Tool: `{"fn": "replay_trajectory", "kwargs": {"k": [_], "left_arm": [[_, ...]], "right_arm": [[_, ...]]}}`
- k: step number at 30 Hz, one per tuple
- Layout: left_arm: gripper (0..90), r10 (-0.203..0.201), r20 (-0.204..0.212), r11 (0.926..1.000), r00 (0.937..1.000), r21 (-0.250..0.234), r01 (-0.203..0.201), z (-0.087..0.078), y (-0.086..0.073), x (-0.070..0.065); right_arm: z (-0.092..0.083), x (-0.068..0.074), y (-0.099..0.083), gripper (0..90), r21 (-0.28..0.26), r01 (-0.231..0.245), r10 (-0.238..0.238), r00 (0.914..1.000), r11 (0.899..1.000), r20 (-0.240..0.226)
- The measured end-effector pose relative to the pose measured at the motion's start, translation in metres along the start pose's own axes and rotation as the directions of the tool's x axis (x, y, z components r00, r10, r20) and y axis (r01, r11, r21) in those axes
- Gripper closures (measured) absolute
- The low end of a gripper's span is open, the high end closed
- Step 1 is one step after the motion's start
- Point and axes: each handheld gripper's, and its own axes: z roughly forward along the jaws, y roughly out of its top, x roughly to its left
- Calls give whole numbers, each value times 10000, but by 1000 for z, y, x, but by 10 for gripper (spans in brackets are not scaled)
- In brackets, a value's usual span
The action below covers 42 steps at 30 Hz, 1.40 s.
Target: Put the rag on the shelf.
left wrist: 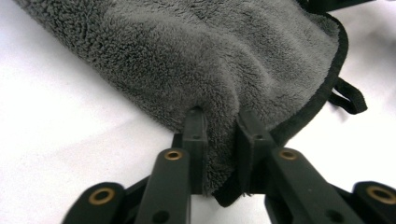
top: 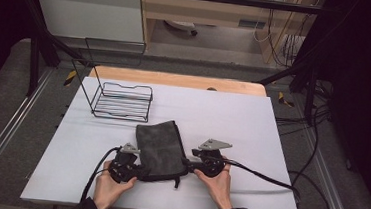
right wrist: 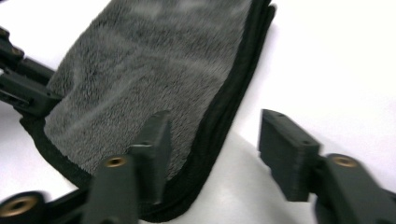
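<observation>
Fingers on my left gripper (left wrist: 219,140) are pinching a raised fold of the grey towel (left wrist: 196,56) at its near corner, the plush bunching up between the two pads, so I am reading that side as clamped on the cloth. On the right gripper (right wrist: 215,140) the fingers are standing apart: one finger (right wrist: 156,140) is resting on top of the towel just inside its black-bound edge, the other is hovering over bare white worktop (right wrist: 336,56) beyond that edge, and nothing is being squeezed. From the high view the towel (top: 159,145) is lying folded at the near middle of the worktop (top: 233,113), its long axis running away from me toward the wire rack (top: 123,102) at the far left, with a small black loop trailing from the near edge. Both hands are sitting at the near short end, the left gripper (top: 140,170) at the left corner and the right gripper (top: 189,162) at the right one. I am judging that the next move turns on the right side: the towel edge is lying between those spread fingers, so they are needing to close there before both corners can be lifted together.
</observation>
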Motion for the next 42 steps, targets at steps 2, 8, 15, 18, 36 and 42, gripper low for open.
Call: {"fn": "replay_trajectory", "kwargs": {"k": [2, 8, 15, 18, 36, 42], "left_arm": [[792, -51, 152, 10000, 9999, -29, 52, -2, 0, 2], [803, 171, 341, 9998, 9993, -41, -169, -14, 0, 8], [803, 484, 314, 9984, 9983, 262, -492, -39, -13, 25], [800, 550, 278, 9979, 9981, 313, -558, -43, -16, 29], [451, 1212, -373, 9902, 9919, -659, -1234, -66, -11, 43], [259, 981, -540, 9862, 9937, -1282, -1043, -70, 6, 62]], "right_arm": [[-5, -3, 1, 337, -172, -151, 150, 9999, 9997, -54], [-22, -14, 1, 188, -527, -299, 293, 9995, 9982, -135], [-28, -20, -3, 107, -522, -408, 402, 9991, 9978, -126], [-27, -20, -4, 89, -473, -342, 335, 9993, 9983, -164], [-26, -19, -6, 30, -174, -274, 269, 9992, 9995, -291], [-26, -19, -6, 22, -130, -195, 190, 9992, 9997, -339]]}}
